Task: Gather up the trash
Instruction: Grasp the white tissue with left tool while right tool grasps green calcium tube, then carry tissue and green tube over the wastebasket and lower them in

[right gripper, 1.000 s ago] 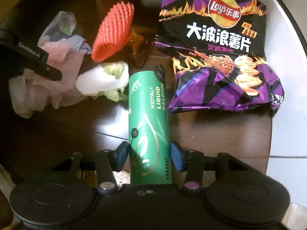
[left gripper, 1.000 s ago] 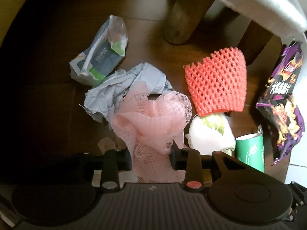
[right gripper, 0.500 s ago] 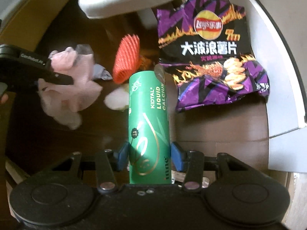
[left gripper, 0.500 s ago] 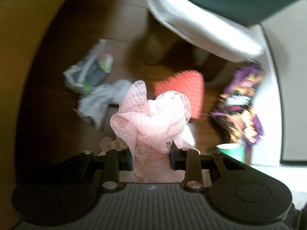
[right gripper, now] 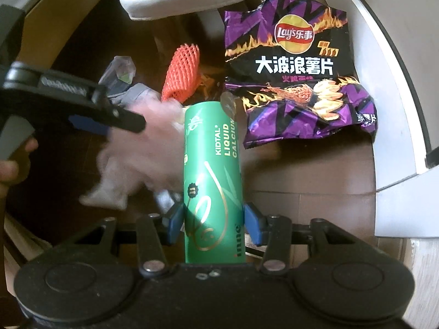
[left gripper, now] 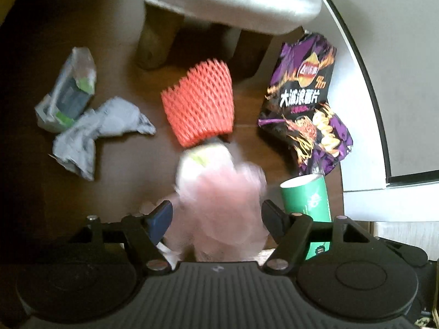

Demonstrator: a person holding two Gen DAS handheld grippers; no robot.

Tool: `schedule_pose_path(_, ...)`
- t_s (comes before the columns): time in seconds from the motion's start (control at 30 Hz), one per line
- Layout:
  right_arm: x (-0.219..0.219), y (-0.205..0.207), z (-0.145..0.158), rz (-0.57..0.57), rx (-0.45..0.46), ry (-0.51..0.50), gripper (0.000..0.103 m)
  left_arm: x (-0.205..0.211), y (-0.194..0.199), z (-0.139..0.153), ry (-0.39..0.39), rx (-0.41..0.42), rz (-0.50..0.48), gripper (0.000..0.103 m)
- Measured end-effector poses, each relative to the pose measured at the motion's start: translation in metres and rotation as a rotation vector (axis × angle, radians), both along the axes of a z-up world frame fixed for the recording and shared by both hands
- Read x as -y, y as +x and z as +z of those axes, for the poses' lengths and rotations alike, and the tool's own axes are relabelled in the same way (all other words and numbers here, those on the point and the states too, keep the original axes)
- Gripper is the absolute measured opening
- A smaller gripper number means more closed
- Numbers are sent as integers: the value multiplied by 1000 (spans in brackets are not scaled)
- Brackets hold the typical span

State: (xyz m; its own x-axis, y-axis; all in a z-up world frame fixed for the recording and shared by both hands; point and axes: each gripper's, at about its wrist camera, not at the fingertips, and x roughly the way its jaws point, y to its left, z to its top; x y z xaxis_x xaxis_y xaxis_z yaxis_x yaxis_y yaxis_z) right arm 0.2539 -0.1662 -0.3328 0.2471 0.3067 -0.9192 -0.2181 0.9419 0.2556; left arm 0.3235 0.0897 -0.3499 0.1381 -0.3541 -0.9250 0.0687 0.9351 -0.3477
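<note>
The left gripper points down at the floor, spread wide around a blurred pink mesh — the right gripper pinches a green tube, angled over the floor beside the chip bag.

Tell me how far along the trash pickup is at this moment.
Nothing visibly binned yet; no bin shows. In hand: the right gripper is shut on the green cylindrical tube; the left gripper stands open around the blurred pink mesh net, apparently loose. Left on the dark wooden floor: orange foam fruit net, purple chip bag, crumpled grey plastic, clear green-printed wrapper.
</note>
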Motion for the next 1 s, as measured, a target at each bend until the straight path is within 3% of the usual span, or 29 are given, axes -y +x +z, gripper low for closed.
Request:
schedule_pose_path(0.1,3,-2,0,8,3,-6,47,-9,-3,4,117,19,-36,72)
schedule_pose_path(0.17,4,-3,0,14,5,-15,47,-19,-10,-5,148,-8,-30,72)
schedule_pose_path(0.33,11,-5,-4,-3,-11,-13,47,-49,-21,-59,141,-194,113,72)
schedule_pose_path(0.4,12,-5,-5,-8,-15,-13,47,-58,-20,-74,118,-232,187,72)
schedule_pose_path(0.6,12,-7,-6,1,-25,-28,47,-60,-19,-93,60,-262,253,72)
schedule_pose_path(0.7,11,-7,-6,9,-30,-39,47,-45,-17,-96,103,-248,215,70)
schedule_pose_path(0.83,10,-7,-6,14,-29,-52,47,-35,-16,-102,120,-264,194,37)
schedule_pose_path(1.0,9,-6,-2,12,-16,-52,47,-25,-17,-97,150,-234,156,27)
